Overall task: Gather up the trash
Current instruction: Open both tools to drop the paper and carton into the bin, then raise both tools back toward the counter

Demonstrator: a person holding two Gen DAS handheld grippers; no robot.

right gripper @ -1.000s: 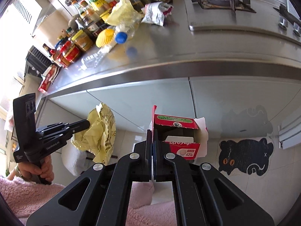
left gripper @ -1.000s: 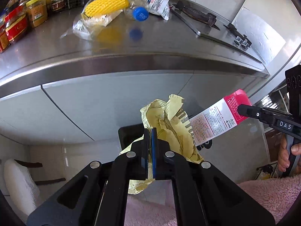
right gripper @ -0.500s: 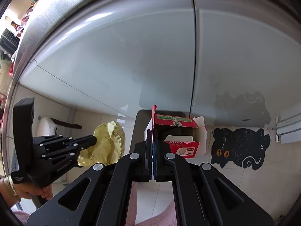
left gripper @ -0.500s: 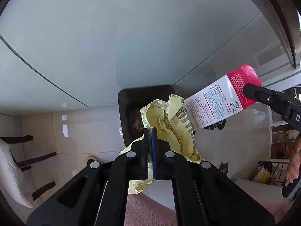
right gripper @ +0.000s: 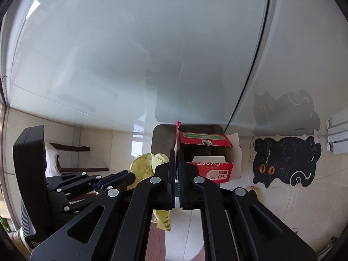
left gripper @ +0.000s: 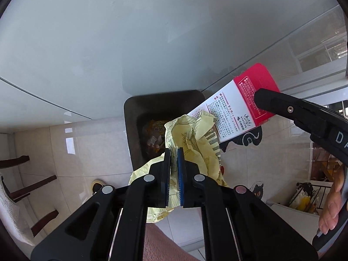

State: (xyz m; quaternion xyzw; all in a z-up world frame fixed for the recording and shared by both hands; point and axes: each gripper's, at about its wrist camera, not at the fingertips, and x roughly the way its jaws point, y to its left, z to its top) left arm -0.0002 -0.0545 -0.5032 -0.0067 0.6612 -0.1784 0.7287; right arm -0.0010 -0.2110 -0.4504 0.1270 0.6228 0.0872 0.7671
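Observation:
A crumpled yellow wrapper (left gripper: pixel 191 134) sits between the pads of my left gripper (left gripper: pixel 174 152), whose jaws are opening; paper still fills the narrow gap. It hangs over a dark waste bin (left gripper: pixel 130 117) on the floor, with scraps inside. My right gripper (right gripper: pixel 177 152) pinches the side flap of an opened red and white carton (right gripper: pixel 206 171), and its jaws are just starting to part. The carton hangs above the bin (right gripper: pixel 158 134) too. In the left wrist view the carton (left gripper: pixel 239 108) and right gripper (left gripper: pixel 261 95) come in from the right. The right wrist view shows the wrapper (right gripper: pixel 145 165) and left gripper (right gripper: pixel 128 177) at left.
Pale glossy cabinet doors (right gripper: pixel 152 54) rise right behind the bin. A black cat-shaped mat (right gripper: pixel 287 163) lies on the tiled floor to the right. Dark chair legs (left gripper: pixel 32 184) stand at left. A hand (left gripper: pixel 332 206) and a pink sleeve (left gripper: pixel 161 243) are close by.
Both grippers dropped from counter height to just above the bin, which now looks larger. The left pads have parted slightly around the wrapper. The countertop has left both views.

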